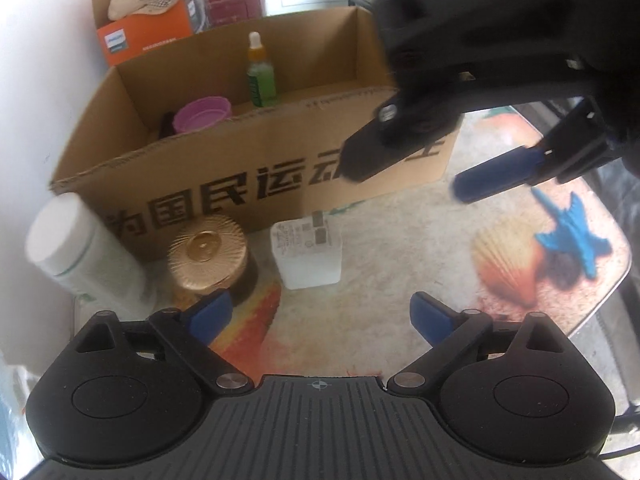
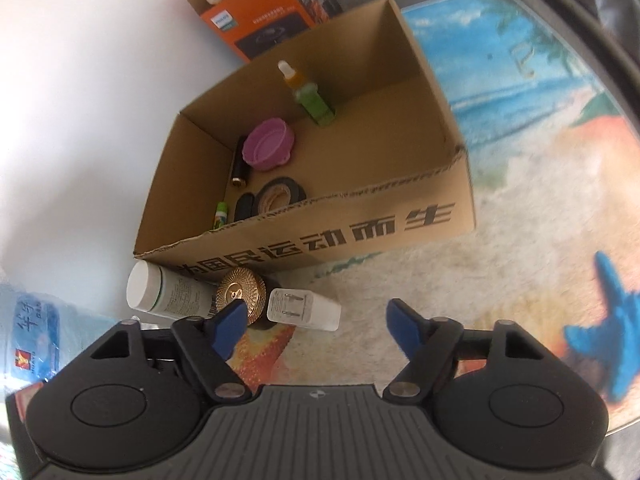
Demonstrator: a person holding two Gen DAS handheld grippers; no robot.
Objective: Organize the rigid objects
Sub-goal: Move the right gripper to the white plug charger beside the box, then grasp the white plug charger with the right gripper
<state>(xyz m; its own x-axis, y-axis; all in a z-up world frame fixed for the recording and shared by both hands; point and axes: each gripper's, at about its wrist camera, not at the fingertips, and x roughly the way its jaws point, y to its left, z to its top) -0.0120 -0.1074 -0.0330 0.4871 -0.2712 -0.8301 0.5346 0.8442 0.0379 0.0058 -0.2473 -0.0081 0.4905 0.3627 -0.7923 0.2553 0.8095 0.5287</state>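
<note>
An open cardboard box (image 1: 280,168) (image 2: 360,232) stands on the beach-print mat. Inside it are a green dropper bottle (image 2: 312,96), a purple lid (image 2: 268,148), a black tape roll (image 2: 280,194) and a few small dark items. In front of the box, on the left, stand a white jar (image 1: 80,248), a gold-lidded jar (image 1: 208,256) and a white plug adapter (image 1: 308,252). My left gripper (image 1: 320,312) is open just short of the adapter, with nothing between its fingers. My right gripper (image 2: 316,320) (image 1: 420,176) is open and empty, above the mat near the box's front right.
An orange carton (image 1: 144,36) with cloth on top stands behind the box, against the white wall. A blue starfish shape (image 1: 572,236) and a printed shell lie on the right of the mat, near the table edge (image 1: 616,280). A wrapped pack of bottles (image 2: 32,320) sits at far left.
</note>
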